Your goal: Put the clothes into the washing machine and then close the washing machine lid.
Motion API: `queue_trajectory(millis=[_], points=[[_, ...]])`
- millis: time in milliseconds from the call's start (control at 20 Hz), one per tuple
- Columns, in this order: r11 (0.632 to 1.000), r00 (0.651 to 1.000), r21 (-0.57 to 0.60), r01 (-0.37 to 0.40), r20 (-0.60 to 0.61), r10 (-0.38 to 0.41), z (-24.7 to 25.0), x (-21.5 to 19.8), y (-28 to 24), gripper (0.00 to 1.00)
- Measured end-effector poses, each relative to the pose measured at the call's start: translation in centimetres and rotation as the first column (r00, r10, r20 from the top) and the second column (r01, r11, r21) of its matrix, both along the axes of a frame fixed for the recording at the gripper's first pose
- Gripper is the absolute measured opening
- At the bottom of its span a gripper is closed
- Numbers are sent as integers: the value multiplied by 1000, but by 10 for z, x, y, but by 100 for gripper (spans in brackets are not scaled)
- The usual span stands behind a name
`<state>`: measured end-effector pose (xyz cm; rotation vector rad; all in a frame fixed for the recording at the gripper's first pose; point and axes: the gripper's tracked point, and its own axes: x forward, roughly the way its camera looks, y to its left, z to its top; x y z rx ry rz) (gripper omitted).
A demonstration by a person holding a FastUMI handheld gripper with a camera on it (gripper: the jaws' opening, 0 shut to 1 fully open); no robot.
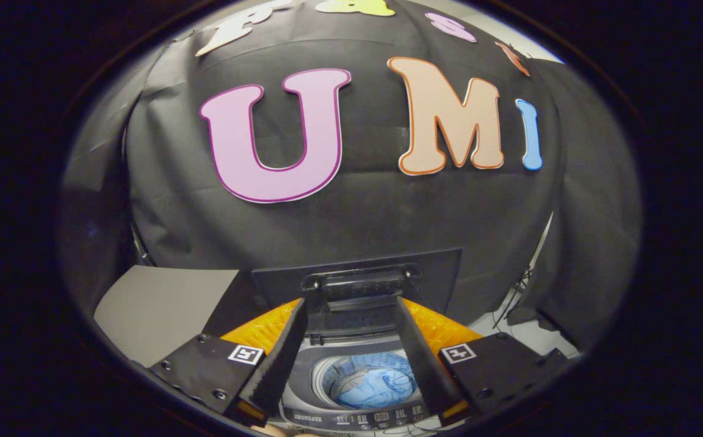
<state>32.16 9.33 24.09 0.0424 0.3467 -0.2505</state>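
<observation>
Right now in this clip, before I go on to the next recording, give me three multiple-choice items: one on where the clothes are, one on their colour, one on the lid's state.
1. Where do the clothes lie?
A. In the washing machine drum
B. On the floor
C. Pinched between the gripper fingers

2. What colour are the clothes?
A. Red
B. Light blue
C. Green

3. How does the lid stand?
A. Shut flat
B. Off the machine
C. Raised open behind the drum

Key: 1 A, the cloth sits inside the round drum seen between the open fingers; 2 B, the fabric is pale blue; 3 C, the dark lid stands upright beyond the drum opening.
</observation>
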Motion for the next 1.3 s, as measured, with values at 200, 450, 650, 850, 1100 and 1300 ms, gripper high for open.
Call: queue_trajectory(millis=[200,450,650,850,1100,1300], points=[[999,1000,-15,29,12,-29,11,34,-8,95],[999,997,-40,32,74,-29,28,104,-10,96],[991,997,-123,54,61,-47,16,152,-18,96],[989,999,-142,36,-8,-38,-15,171,-17,97],[989,996,-150,-12,-88,-1,-47,180,-18,97],[995,998,-98,-25,-51,20,-48,167,-19,99]])
